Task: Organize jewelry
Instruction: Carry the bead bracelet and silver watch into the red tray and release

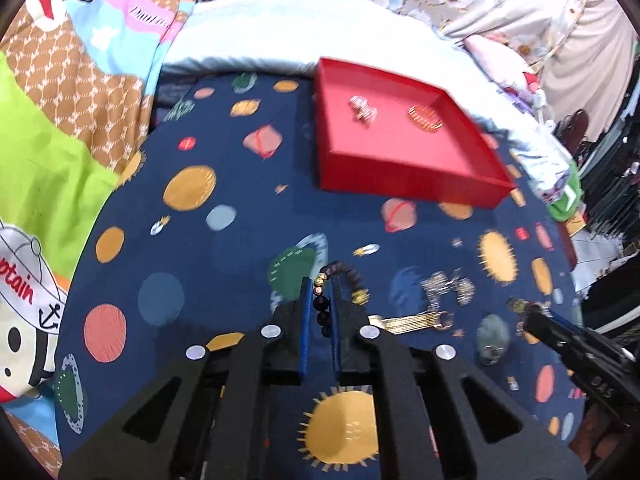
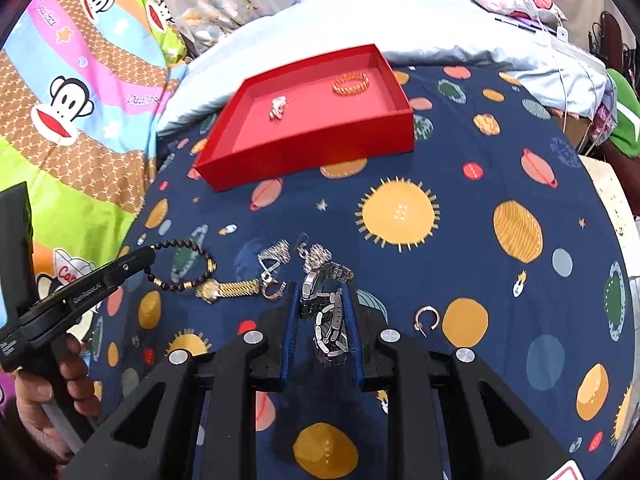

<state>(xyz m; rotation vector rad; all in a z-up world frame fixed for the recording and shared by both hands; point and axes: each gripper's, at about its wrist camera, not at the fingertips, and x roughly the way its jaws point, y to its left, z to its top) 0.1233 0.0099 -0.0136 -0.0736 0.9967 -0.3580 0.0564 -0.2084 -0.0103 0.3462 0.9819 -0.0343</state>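
Observation:
A red tray (image 1: 404, 176) (image 2: 308, 152) lies on the planet-print cloth and holds a gold bracelet (image 2: 351, 83) (image 1: 425, 117) and a small silver piece (image 2: 278, 107) (image 1: 362, 109). My left gripper (image 1: 323, 280) (image 2: 149, 254) is shut on a dark bead bracelet (image 1: 344, 274) (image 2: 182, 264) that rests on the cloth. My right gripper (image 2: 322, 292) (image 1: 520, 306) is shut on a silver watch (image 2: 328, 312). A gold watch (image 2: 230, 289) (image 1: 404, 323) and silver earrings (image 2: 296, 254) (image 1: 446, 284) lie between the grippers.
A small hoop earring (image 2: 426, 318) lies right of my right gripper. Bright cartoon bedding (image 2: 80, 100) lies to the left and pale pillows (image 2: 400, 12) behind the tray. The cloth's right edge (image 2: 612, 208) drops off beside clutter.

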